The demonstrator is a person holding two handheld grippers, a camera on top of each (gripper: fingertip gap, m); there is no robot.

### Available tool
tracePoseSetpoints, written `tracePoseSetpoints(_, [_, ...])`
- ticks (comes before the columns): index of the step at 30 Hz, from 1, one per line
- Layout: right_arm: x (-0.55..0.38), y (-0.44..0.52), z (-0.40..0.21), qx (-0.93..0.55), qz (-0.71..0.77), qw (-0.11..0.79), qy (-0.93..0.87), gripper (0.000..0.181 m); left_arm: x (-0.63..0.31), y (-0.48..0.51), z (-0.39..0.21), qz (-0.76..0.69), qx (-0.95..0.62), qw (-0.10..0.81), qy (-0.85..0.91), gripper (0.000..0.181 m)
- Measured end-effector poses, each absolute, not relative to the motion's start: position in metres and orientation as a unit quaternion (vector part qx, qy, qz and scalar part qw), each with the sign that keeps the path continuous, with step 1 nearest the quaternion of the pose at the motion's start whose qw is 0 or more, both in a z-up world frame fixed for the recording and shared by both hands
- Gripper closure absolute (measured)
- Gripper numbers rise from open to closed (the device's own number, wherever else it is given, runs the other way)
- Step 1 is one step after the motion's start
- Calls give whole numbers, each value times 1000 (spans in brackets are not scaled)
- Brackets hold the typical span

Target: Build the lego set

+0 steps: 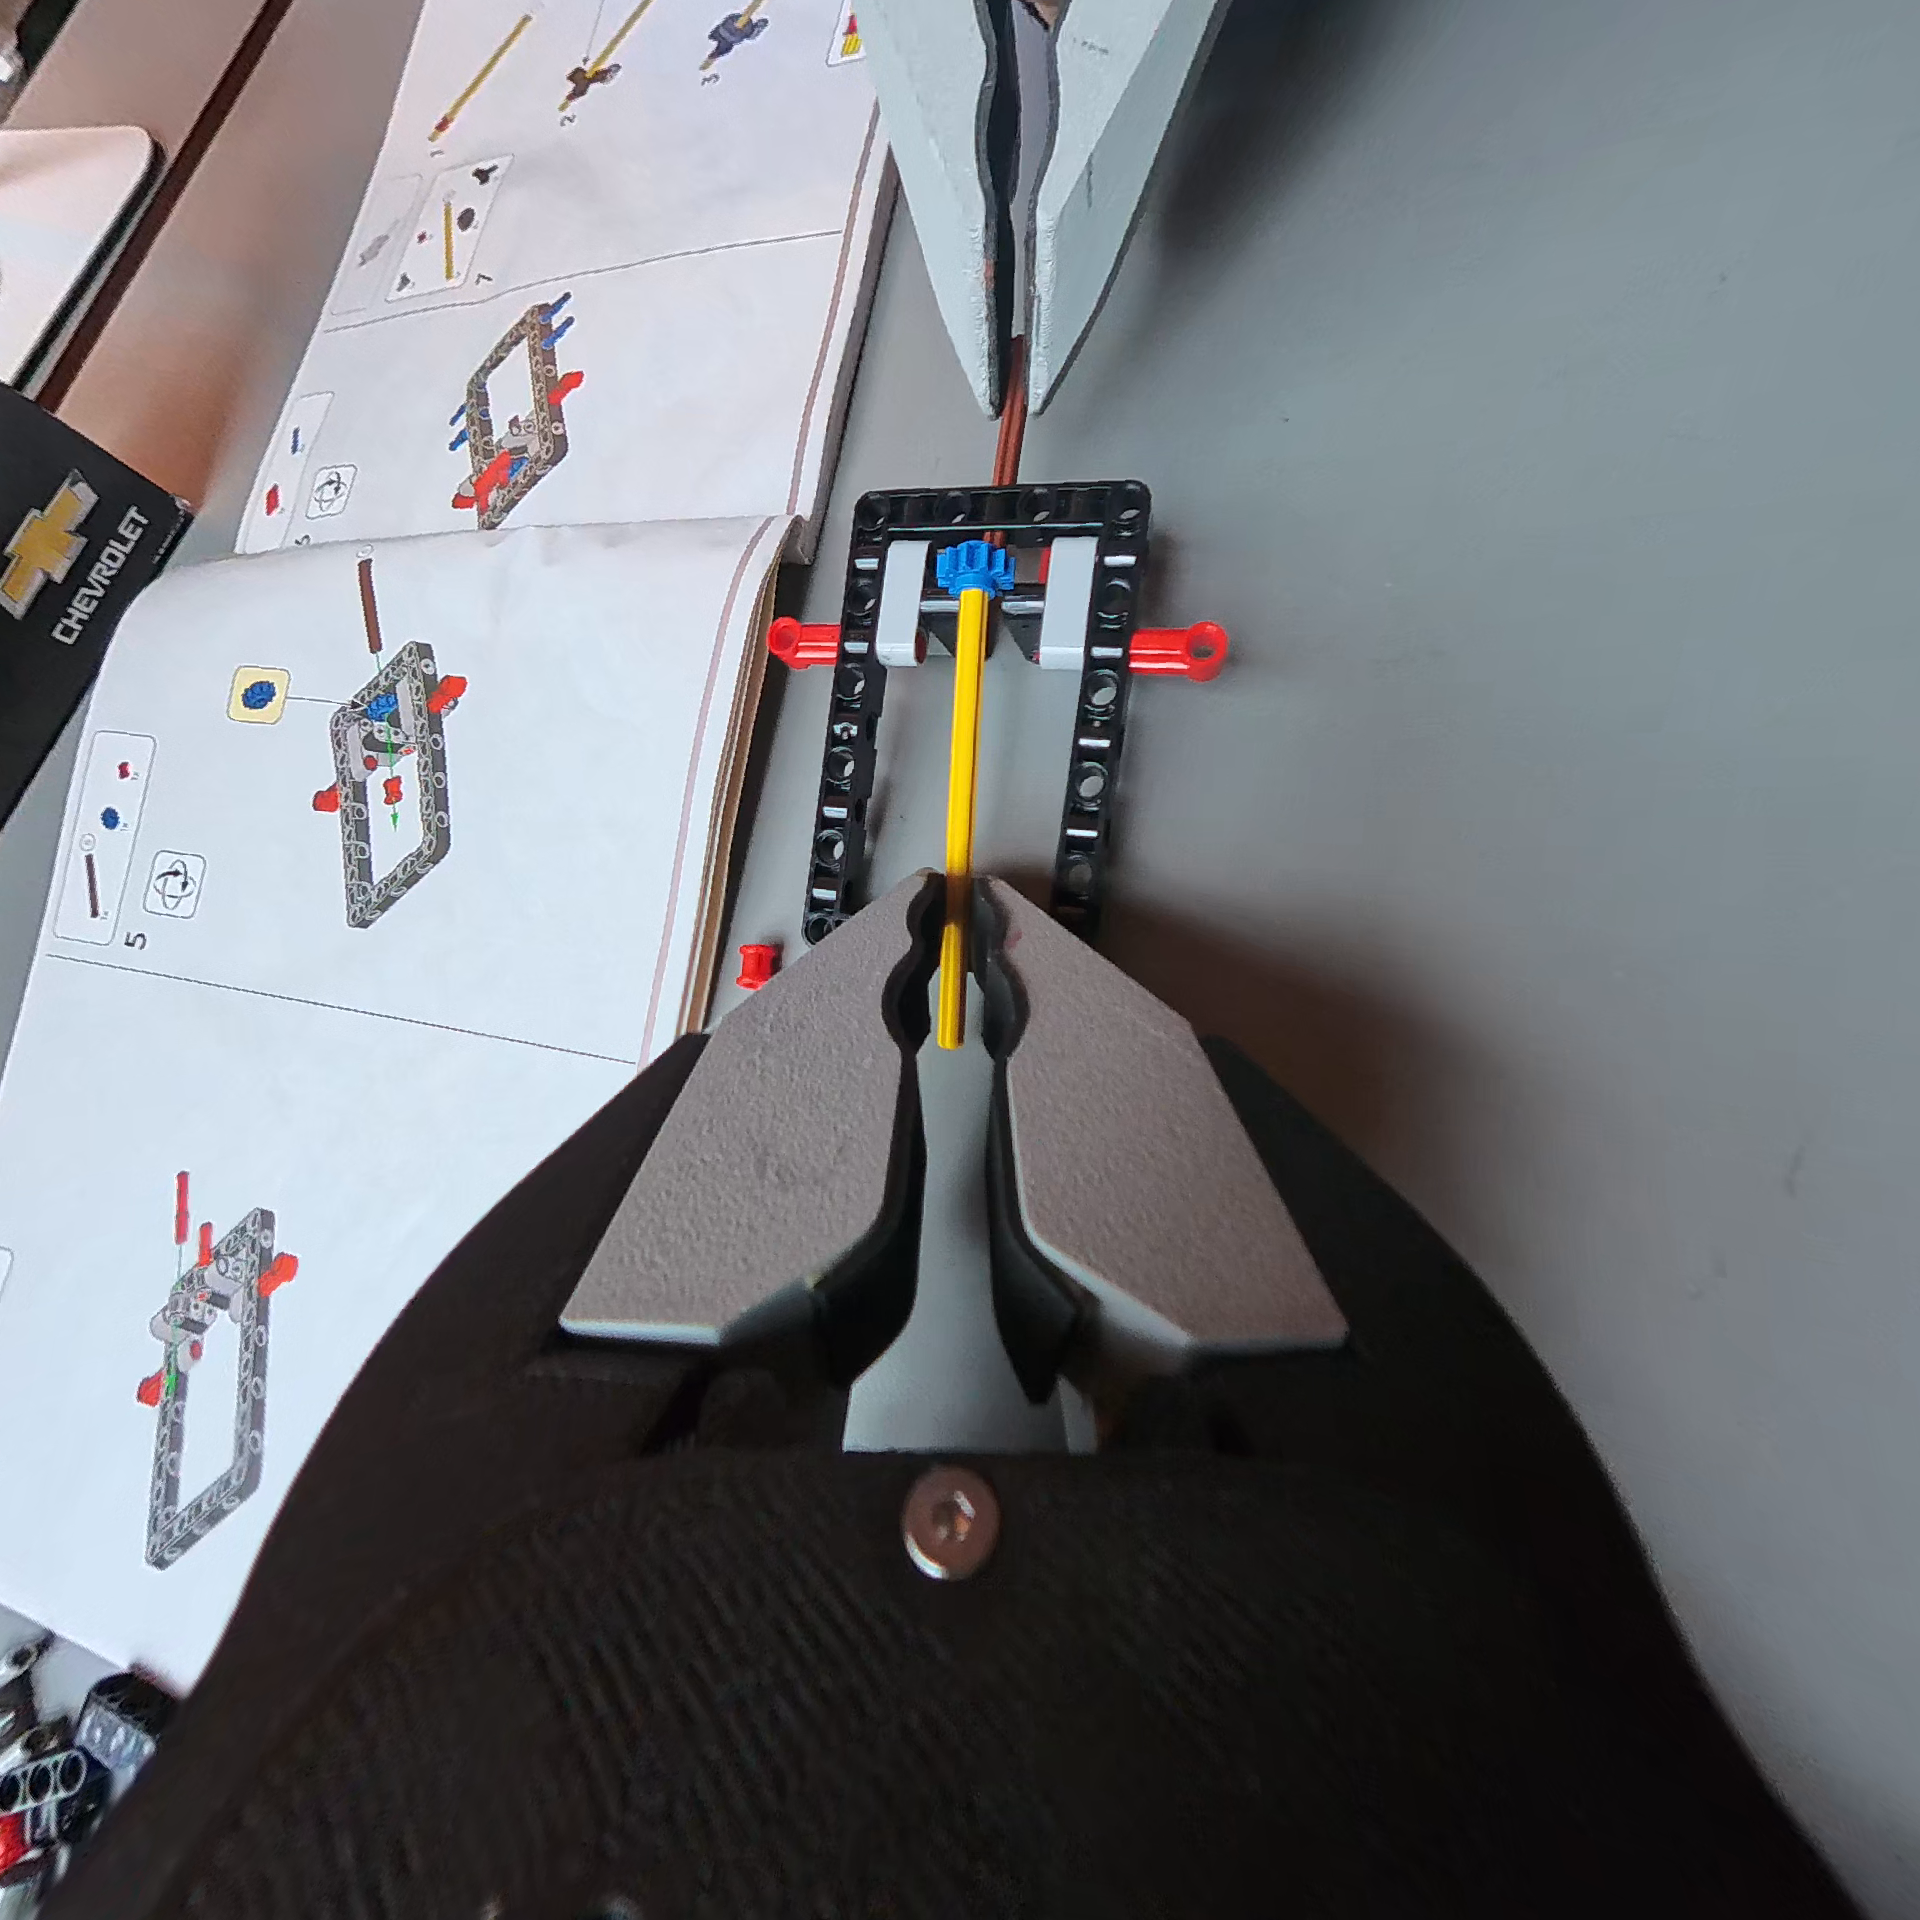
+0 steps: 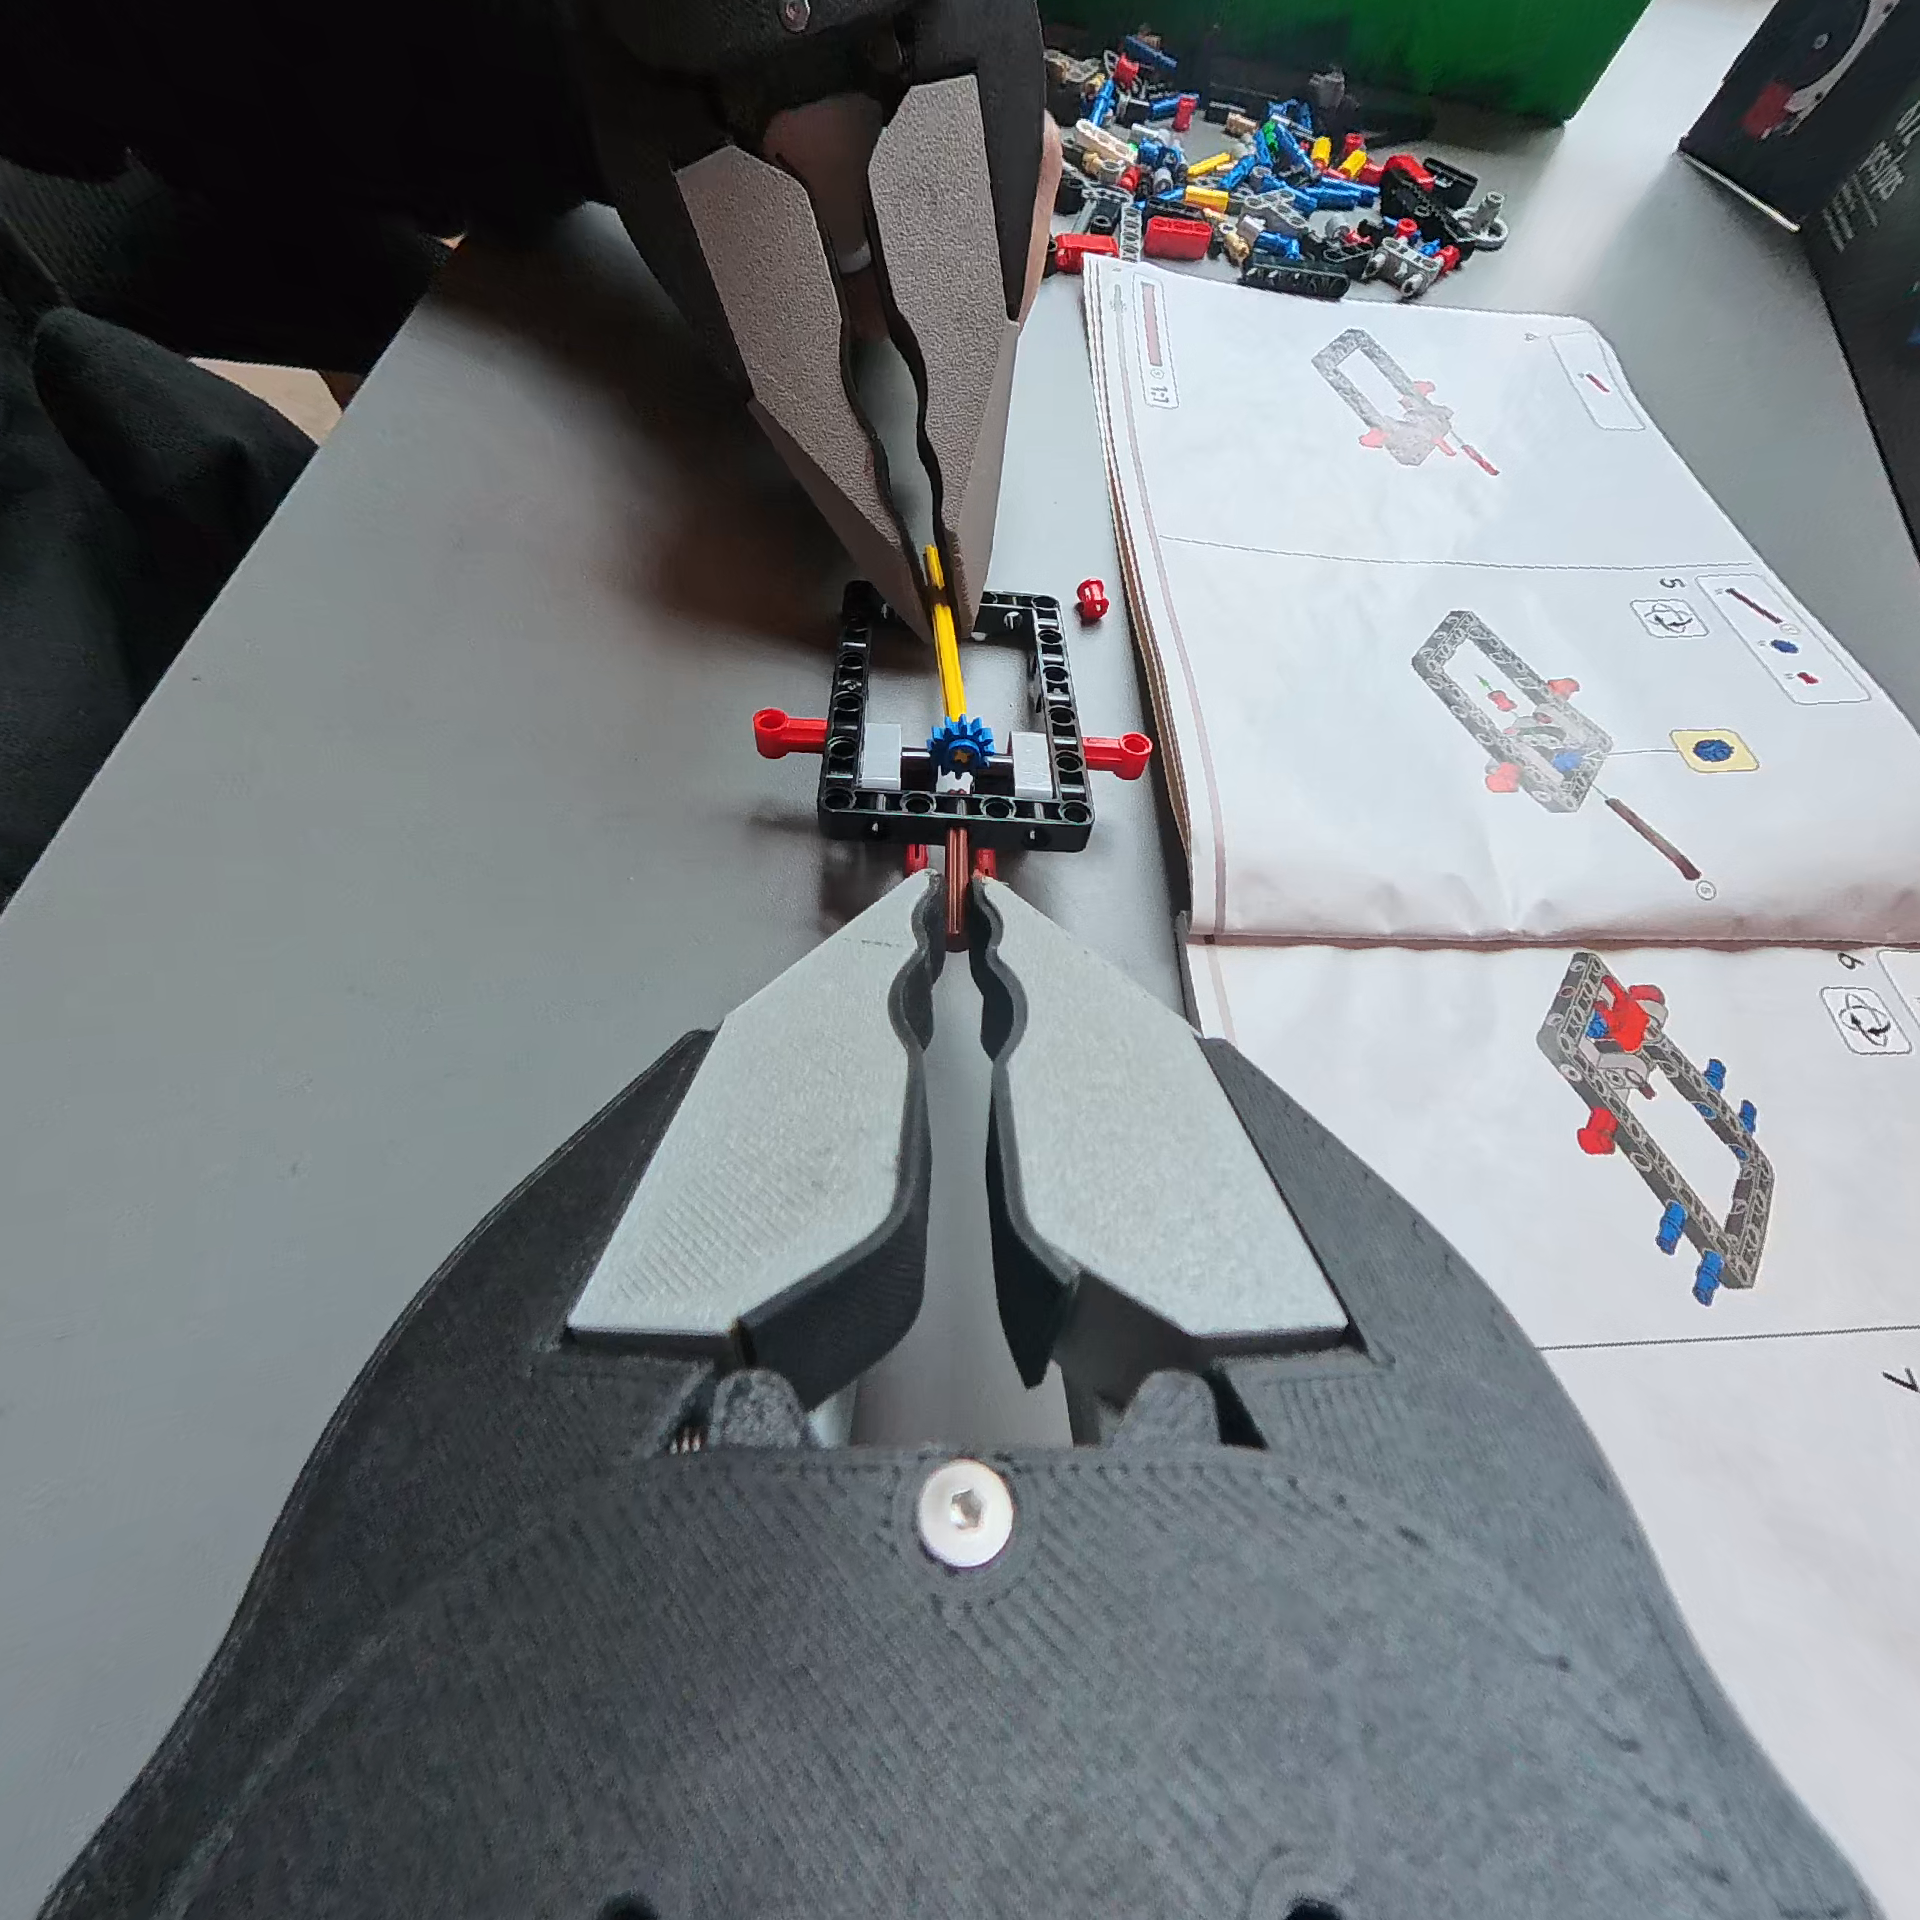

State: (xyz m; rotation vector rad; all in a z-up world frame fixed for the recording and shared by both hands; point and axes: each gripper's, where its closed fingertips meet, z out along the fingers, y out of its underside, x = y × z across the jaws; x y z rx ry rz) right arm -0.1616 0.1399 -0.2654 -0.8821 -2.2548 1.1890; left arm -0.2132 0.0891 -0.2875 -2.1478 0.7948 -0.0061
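- The left gripper (image 1: 961,883) is clenched on a thin yellow rod (image 1: 966,727); its tips pinch the rod's near end, and the jaws stand almost closed with only the rod's width between them.
- The rod runs from those tips over the black frame (image 1: 1091,769) to a blue gear (image 1: 974,566) that sits at the frame's far end, between two light grey blocks (image 1: 1065,613).
- The right gripper (image 2: 956,883) is clenched on a short brown rod (image 2: 957,883), jaws nearly closed; the brown rod points into the frame's end bar, just behind the gear.
- The frame lies flat on the grey table (image 1: 1507,831), beside the edge of the open instruction booklet (image 1: 416,727). A red pin (image 1: 1179,649) sticks out of each long side of the frame, level with the gear.
- A small loose red piece (image 1: 757,964) lies on the table between the frame's corner and the booklet.
- Only the right wrist view shows the heap of loose bricks (image 2: 1268,177) well beyond the frame, past the booklet's far edge, a green box (image 2: 1403,52) behind the heap, and two small red ends (image 2: 914,858) poking out under the frame's end bar on either side of the brown rod.
- Only the left wrist view shows a black box (image 1: 73,582) past the booklet, on the side away from the frame, and some more pieces (image 1: 62,1756) at the booklet's near corner.
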Motion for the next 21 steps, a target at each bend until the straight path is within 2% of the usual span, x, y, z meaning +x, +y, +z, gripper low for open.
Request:
tracePoseSetpoints(16, [-159, 139, -265, -309, 430, 222, -819, 181, -206, 87, -288, -141, -876, 322, 331, 179])
tracePoseSetpoints(21, [-158, 141, -265, -311, 433, 220, -817, 181, -208, 89, -289, -145, -882, 301, 333, 179])
